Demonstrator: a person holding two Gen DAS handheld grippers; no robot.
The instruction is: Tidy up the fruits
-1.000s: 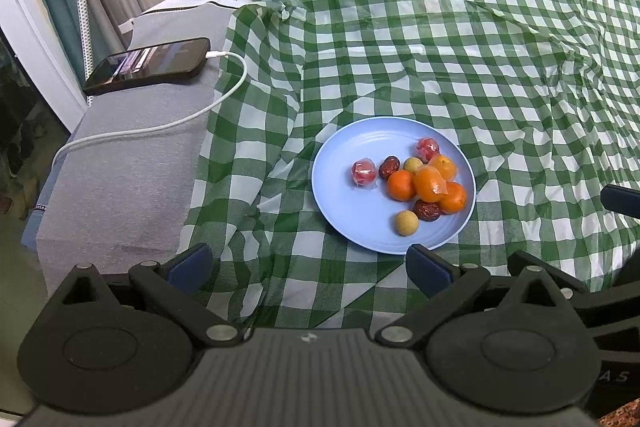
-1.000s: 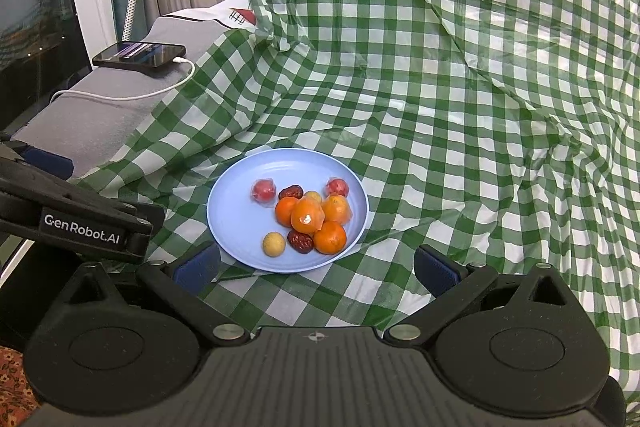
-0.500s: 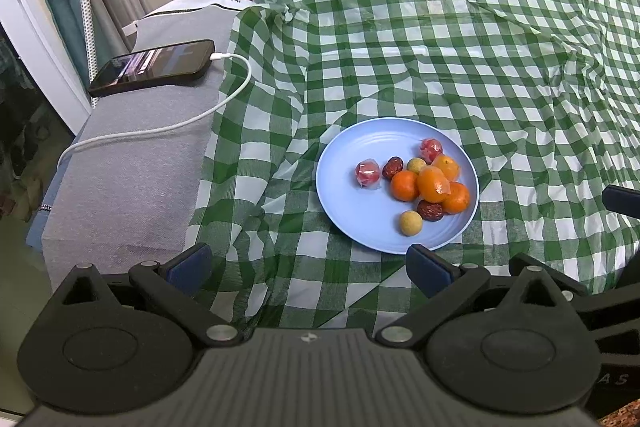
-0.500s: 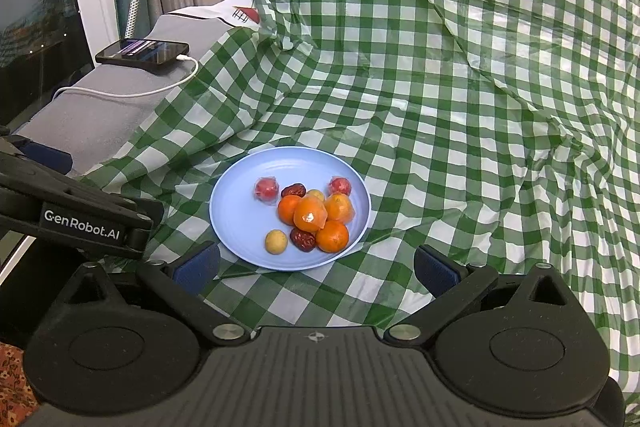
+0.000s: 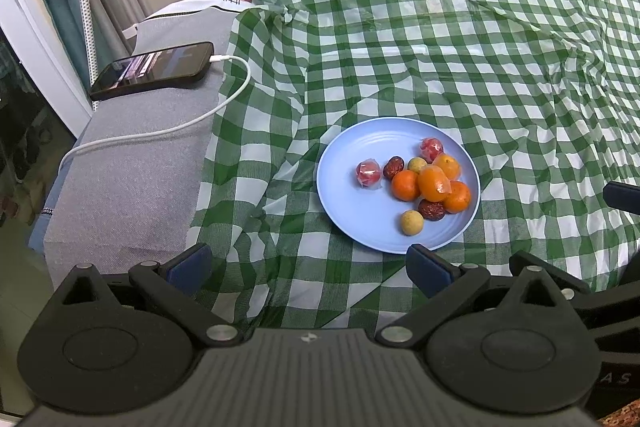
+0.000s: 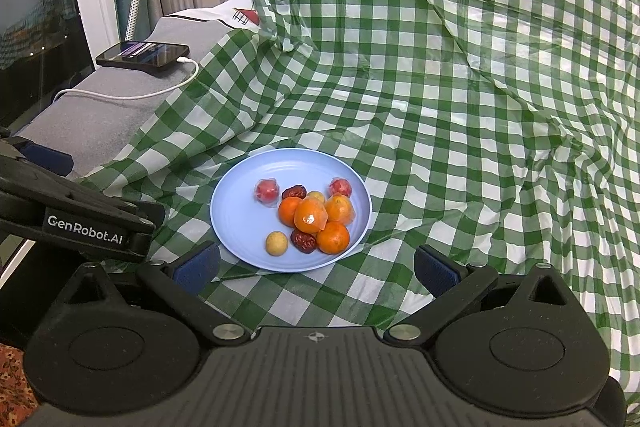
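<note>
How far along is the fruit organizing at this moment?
Nothing looks sorted yet. All the fruit sits jumbled on the blue plate: oranges, red dates, wrapped red pieces and small yellow fruits. Nothing is in hand: the left gripper and right gripper are both open and empty, short of the plate. All sorting remains.

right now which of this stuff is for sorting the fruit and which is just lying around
For the job:
- blue plate
- oranges, some wrapped
- red dates
- small yellow fruits
- wrapped red fruits

Just lying about:
- phone
- white charging cable
- checked cloth
</note>
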